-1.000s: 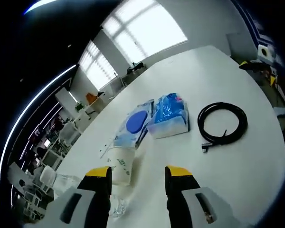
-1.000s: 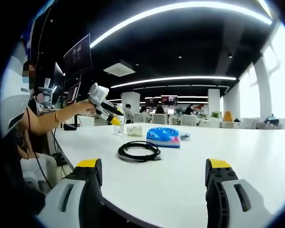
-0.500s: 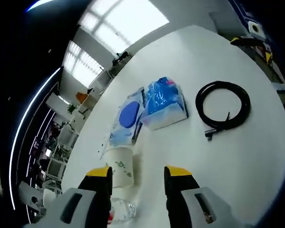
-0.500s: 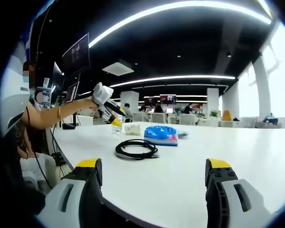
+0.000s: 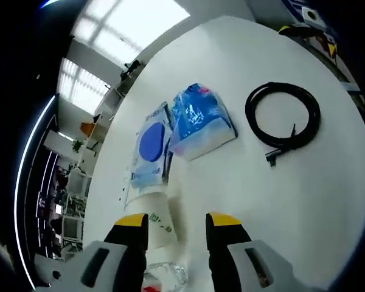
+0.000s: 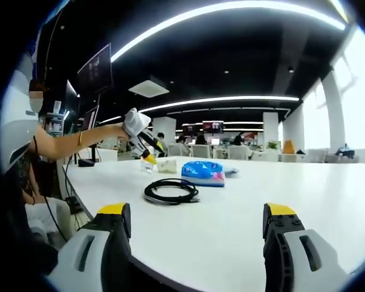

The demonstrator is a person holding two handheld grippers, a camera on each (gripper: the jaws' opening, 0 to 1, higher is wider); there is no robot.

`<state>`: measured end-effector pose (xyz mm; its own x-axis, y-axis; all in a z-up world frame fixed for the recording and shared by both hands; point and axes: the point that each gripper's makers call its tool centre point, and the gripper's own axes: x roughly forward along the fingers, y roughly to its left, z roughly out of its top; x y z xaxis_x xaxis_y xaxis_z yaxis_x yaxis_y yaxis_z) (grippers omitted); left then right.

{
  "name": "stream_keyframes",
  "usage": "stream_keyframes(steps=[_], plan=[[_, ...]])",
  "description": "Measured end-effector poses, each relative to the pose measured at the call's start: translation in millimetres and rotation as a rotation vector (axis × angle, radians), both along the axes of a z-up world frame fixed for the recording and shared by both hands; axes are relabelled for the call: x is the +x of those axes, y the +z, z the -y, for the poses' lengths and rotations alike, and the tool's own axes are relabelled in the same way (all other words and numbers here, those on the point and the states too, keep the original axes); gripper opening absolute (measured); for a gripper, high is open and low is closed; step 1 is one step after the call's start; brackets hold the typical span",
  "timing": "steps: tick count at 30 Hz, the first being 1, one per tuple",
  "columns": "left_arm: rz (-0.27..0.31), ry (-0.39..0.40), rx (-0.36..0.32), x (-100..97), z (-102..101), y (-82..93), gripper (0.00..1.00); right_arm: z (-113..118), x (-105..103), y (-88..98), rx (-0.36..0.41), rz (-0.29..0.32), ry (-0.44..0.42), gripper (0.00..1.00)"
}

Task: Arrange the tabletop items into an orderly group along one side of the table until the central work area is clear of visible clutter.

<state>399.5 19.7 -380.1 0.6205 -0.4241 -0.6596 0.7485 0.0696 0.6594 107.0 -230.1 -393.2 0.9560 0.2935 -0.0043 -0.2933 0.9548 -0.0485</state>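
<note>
White paper cup (image 5: 153, 214) lies on its side just ahead of the left gripper (image 5: 176, 234), its body running in under the left jaw, with a clear plastic cup (image 5: 164, 277) lower down between the jaws. The jaws are spread and pinch nothing. Beyond the paper cup, going left to right across the surface (image 5: 328, 201): a flat wipes pack (image 5: 151, 145) with a round blue lid, a blue tissue pack (image 5: 198, 121) touching it, then a coiled black cable (image 5: 284, 123) well apart, nearer the right edge.

The step in hand looks like a pick of the paper cup. To do it well, I would centre the cup between the jaws first, since it sits off to the left, then close across its body gently: thin paper will crush, and a cup on its side may roll away if nudged by one jaw only. The clear cup is close and could be knocked.

In the right gripper view the right gripper (image 6: 194, 228) hangs off the near edge of the surface, jaws wide apart and empty, facing the cable and tissue pack; it could take the cable once the cups are grouped with the packs
</note>
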Motion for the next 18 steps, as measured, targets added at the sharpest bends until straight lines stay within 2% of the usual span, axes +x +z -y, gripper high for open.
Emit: stream_keyframes(steps=[3,7,9,12,14,16,18], plan=[[0.028,-0.008,0.094,6.4,-1,-2.6,0.37,1,0,-2.1,-0.007,-0.008,0.002,0.87],[0.006,-0.024,0.095,9.6,8,-2.6,0.36,2,-1,-5.0,-0.024,-0.022,0.004,0.87],[-0.013,-0.049,0.103,8.5,13,-2.3,0.36,3,-1,-4.7,-0.027,-0.022,0.001,0.87],[-0.074,-0.092,0.119,8.2,20,-4.9,0.35,3,-1,-2.4,-0.027,-0.012,-0.003,0.87],[-0.1,-0.101,0.159,9.6,22,-6.6,0.35,3,-1,-1.7,-0.025,-0.009,-0.006,0.87],[-0.098,-0.113,0.195,10.5,23,-7.1,0.35,3,-2,-2.2,-0.024,-0.009,-0.007,0.87],[-0.067,-0.142,0.236,14.7,26,-6.1,0.34,4,-2,-3.8,-0.02,-0.009,-0.011,0.87]])
